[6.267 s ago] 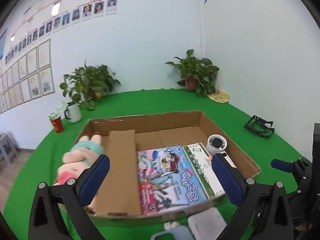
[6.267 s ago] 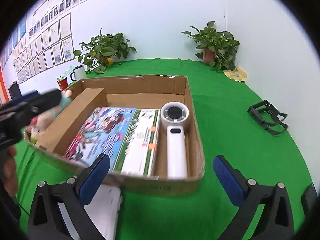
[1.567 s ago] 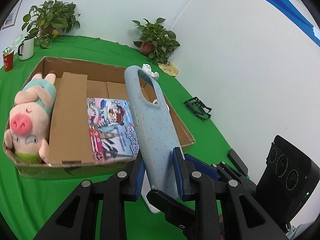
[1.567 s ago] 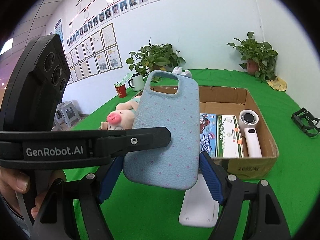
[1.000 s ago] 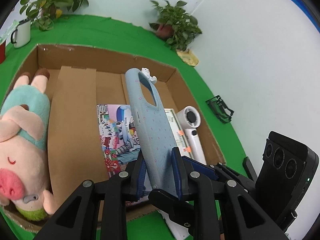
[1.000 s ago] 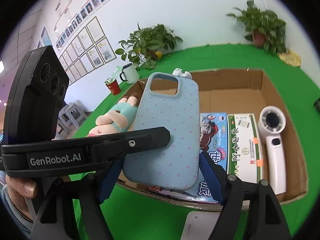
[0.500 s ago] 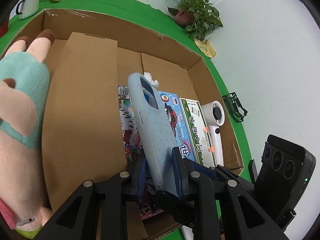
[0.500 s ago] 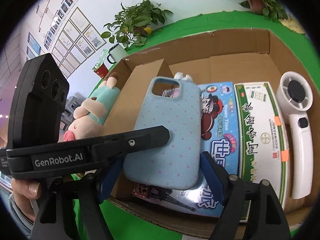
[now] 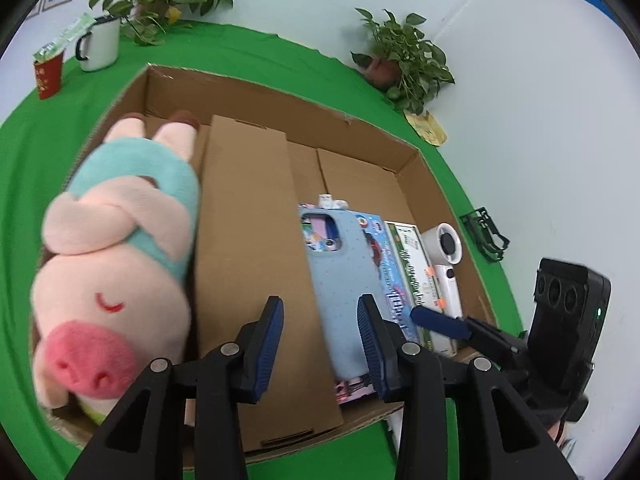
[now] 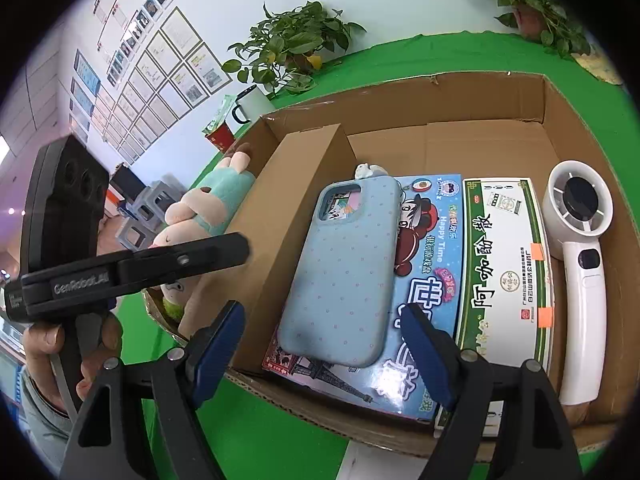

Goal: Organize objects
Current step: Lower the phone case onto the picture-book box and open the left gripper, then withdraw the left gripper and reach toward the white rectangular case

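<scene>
Pale blue dotted phone case [image 10: 344, 268], back up, lying flat on the cartoon-printed box [image 10: 424, 280] inside the cardboard box [image 10: 460, 92].

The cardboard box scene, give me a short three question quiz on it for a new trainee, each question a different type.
1. True or false: the blue phone case lies on the cartoon box.
2. What lies at the left end of the cardboard box? A) plush pig B) mug C) plant
3. Fill in: the white handheld fan lies beside the ____-edged carton.

Key: 1 true; 2 A, the plush pig; 3 green.
</scene>
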A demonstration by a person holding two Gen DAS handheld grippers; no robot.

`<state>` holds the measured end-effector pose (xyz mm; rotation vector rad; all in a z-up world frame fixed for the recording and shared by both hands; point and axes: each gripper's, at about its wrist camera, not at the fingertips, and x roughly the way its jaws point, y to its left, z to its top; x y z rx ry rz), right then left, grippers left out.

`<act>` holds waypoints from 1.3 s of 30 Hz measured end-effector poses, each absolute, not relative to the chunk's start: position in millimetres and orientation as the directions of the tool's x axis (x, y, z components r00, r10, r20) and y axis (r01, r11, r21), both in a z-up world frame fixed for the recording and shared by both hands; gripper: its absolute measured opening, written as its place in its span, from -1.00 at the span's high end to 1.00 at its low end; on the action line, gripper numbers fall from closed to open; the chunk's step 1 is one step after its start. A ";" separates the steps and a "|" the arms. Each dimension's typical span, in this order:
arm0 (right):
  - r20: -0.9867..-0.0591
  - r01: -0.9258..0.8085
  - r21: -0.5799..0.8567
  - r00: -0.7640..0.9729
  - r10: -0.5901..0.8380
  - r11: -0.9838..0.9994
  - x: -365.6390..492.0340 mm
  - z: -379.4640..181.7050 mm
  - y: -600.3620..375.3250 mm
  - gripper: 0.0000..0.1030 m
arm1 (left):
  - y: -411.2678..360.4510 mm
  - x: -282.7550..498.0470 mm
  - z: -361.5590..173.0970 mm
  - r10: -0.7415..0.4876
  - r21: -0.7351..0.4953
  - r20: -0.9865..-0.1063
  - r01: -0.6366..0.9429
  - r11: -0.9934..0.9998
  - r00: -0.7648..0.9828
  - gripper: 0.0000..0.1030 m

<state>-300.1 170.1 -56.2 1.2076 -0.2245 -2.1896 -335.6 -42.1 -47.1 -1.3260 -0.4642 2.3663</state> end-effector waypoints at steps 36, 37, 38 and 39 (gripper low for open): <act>-0.587 0.413 0.047 -0.725 -0.360 -0.909 -201.0 -34.2 189.2 -0.99 | 4.6 -182.0 5.1 0.012 0.032 -0.418 -0.028 -0.999 -0.908 -0.99; -0.590 0.408 0.044 -0.726 -0.353 -0.912 -195.9 -35.1 194.1 -0.99 | 7.7 -176.9 0.6 0.012 0.024 -0.425 -0.025 -0.999 -0.905 -0.99; -0.590 0.402 0.038 -0.730 -0.346 -0.915 -189.4 -36.0 200.3 -0.99 | 10.0 -174.5 -4.9 0.016 0.013 -0.434 -0.024 -1.000 -0.901 -0.99; -0.587 0.398 0.036 -0.734 -0.341 -0.917 -184.2 -36.6 205.4 -0.99 | 12.9 -171.8 -11.0 0.027 -0.002 -0.450 -0.029 -1.000 -0.893 -0.99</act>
